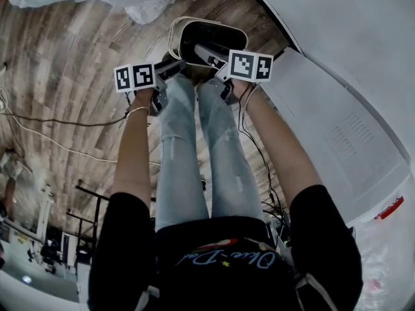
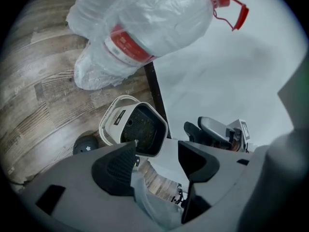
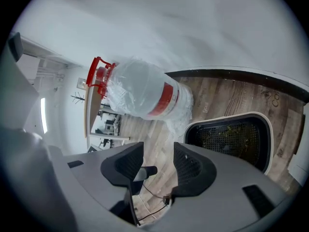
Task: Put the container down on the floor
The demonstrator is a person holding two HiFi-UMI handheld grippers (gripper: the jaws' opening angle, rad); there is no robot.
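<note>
Container (image 2: 112, 122) down on the wooden floor (image 2: 43, 105) beside the wall (image 2: 231, 81); apparently at the release step. Left gripper (image 2: 157, 153) with fingers spread wide, right gripper (image 3: 158, 153) with fingers apart, both pinching nothing. Next, likely: backing both away without nudging it.

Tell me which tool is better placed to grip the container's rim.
Probably the right tool: in the head view its open tips reach over the container rim, while the left tool, also open, stops beside it.

shirt (image 1: 220, 264): black | jeans (image 1: 178, 167): pale blue | bracelet (image 1: 137, 111): perhaps metal | left claw (image 2: 157, 154): grey
</note>
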